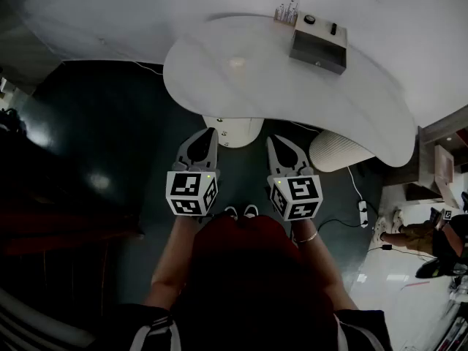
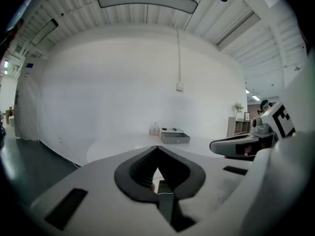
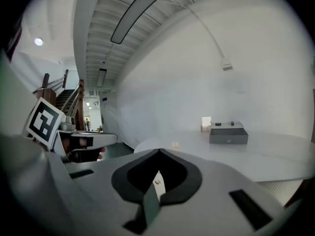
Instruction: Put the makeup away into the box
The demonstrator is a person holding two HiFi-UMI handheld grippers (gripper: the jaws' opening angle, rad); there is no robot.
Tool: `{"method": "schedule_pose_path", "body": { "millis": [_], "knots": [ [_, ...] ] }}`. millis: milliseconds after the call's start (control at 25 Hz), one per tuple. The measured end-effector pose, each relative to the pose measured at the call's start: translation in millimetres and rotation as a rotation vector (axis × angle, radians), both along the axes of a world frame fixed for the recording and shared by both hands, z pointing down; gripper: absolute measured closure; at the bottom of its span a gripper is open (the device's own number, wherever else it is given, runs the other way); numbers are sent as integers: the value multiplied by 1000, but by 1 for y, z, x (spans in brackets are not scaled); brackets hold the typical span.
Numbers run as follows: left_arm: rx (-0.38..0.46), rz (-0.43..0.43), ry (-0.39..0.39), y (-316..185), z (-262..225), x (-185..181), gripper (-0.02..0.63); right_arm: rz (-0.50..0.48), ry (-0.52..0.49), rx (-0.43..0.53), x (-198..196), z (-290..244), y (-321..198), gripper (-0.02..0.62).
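On the far side of the white curved table (image 1: 219, 79) stands a grey box (image 1: 318, 47) with a round compact (image 1: 310, 20) and a small black item (image 1: 333, 28) on its lid. A clear holder with several makeup sticks (image 1: 287, 11) stands behind it. A small pale round item (image 1: 237, 63) lies alone on the tabletop. My left gripper (image 1: 207, 139) and right gripper (image 1: 281, 143) hang side by side short of the table's near edge, both shut and holding nothing. The left gripper view shows the box (image 2: 174, 137) far ahead of the meeting jaws, and so does the right gripper view (image 3: 229, 134).
The table's white pedestal (image 1: 232, 130) stands just ahead of the grippers. A ribbed white stool (image 1: 338, 152) sits under the table's right end. A power strip with cable (image 1: 362, 210) lies on the dark floor. A person (image 1: 424, 236) is at the far right.
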State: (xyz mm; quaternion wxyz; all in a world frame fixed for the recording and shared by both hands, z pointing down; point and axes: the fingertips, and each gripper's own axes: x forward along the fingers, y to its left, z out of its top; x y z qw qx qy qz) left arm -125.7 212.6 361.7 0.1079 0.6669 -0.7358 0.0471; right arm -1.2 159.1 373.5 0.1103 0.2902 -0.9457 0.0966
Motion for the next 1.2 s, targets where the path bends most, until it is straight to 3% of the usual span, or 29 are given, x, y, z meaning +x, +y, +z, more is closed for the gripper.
{"method": "schedule_pose_path", "body": {
  "millis": [600, 1040, 1200],
  "knots": [
    [-9, -35, -49, -18, -7, 20, 583, -71, -16, 13, 17, -1, -14, 580],
    [-4, -60, -58, -42, -9, 9, 583, -58, -61, 16, 11, -12, -39, 580],
    [4, -63, -26, -56, -3, -1, 583, -49, -57, -1, 3, -7, -51, 580]
  ]
}}
